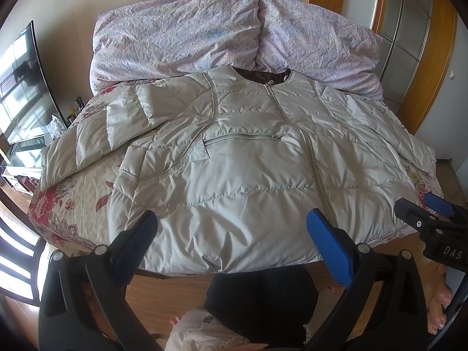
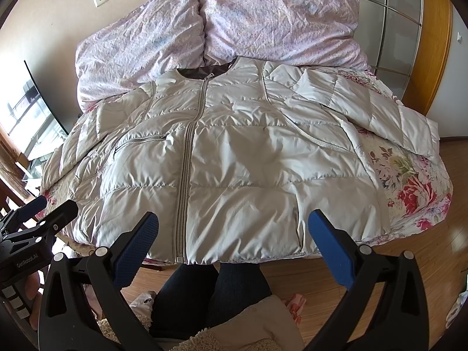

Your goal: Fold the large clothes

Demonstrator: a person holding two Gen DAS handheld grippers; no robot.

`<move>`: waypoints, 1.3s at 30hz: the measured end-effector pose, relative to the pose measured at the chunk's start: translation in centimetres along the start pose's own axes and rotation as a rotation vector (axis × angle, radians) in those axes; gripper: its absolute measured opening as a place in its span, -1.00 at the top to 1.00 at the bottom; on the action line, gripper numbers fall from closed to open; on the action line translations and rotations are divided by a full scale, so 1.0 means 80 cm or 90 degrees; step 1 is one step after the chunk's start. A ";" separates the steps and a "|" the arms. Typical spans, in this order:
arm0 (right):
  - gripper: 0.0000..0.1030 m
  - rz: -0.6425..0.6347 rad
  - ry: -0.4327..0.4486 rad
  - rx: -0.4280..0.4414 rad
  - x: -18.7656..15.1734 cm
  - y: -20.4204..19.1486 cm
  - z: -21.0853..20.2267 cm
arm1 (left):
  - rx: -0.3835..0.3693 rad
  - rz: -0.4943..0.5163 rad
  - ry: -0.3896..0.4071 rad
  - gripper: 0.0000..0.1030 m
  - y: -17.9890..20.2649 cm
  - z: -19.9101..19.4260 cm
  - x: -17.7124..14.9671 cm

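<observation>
Holding both tools above the near edge of the bed (image 2: pixel 409 193), we are looking down on a pale, cream-white quilted jacket (image 1: pixel 234 158) that is lying front-up on the floral bedspread. It is spreading out ahead of both grippers, its hem hanging just over the mattress edge nearest the fingertips. The grey centre zipper (image 2: pixel 187 158) is running closed from collar to hem, and a dark lining is showing inside the neckline at the far end. The sleeve on the left gripper's side (image 1: pixel 96 140) is bending back across itself in a loose fold, while the other sleeve (image 2: pixel 380 114) is stretching outward toward the bed's right edge. The fabric is puffing in stitched horizontal bands, with soft wrinkles across the lower front.

The left gripper (image 1: pixel 234 231) is standing with its blue pads spread wide, holding nothing. The right gripper (image 2: pixel 234 231) is likewise gaping apart, empty, above the hem. Two lilac pillows (image 2: pixel 204 29) are resting beyond the collar.
</observation>
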State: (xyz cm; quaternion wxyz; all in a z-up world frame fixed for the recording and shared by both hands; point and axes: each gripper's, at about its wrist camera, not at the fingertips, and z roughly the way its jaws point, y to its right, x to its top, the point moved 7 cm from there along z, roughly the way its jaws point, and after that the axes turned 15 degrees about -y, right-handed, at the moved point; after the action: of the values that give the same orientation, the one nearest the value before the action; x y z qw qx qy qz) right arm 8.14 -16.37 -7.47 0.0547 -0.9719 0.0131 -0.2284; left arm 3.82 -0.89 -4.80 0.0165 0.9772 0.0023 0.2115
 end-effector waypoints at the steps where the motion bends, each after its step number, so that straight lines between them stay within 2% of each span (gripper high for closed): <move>1: -0.97 0.000 0.001 0.000 0.000 0.000 0.000 | 0.000 0.000 0.000 -0.96 0.000 0.000 0.000; 15: -0.97 0.020 -0.003 0.004 0.008 0.010 0.009 | 0.000 0.001 -0.007 -0.96 -0.004 0.007 0.002; 19: -0.97 0.038 -0.001 0.012 0.015 0.023 0.014 | 0.000 0.001 -0.012 -0.96 -0.005 0.014 0.009; 22: -0.97 0.072 0.022 0.017 0.026 0.045 0.015 | 0.002 0.002 -0.015 -0.96 -0.004 0.021 0.016; 27: -0.97 0.163 0.076 0.059 0.042 0.108 0.017 | 0.004 0.011 -0.024 -0.96 0.001 0.036 0.029; 33: -0.97 0.336 0.095 0.051 0.054 0.231 0.032 | -0.004 0.023 -0.052 -0.96 0.008 0.065 0.045; 36: -0.96 0.458 0.096 0.068 0.052 0.308 0.048 | -0.013 0.027 -0.069 -0.96 0.011 0.082 0.053; 37: -0.84 0.496 0.098 0.081 0.050 0.330 0.053 | -0.014 0.029 -0.075 -0.96 0.011 0.088 0.056; 39: -0.79 0.560 0.098 0.114 0.046 0.365 0.065 | -0.014 0.033 -0.080 -0.96 0.013 0.096 0.061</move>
State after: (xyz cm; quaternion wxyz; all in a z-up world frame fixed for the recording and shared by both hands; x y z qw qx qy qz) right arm 13.78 -45.02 -13.77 0.2293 -0.8455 0.4090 -0.2553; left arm 11.42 -2.09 -9.74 0.0222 0.9881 -0.0262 0.1501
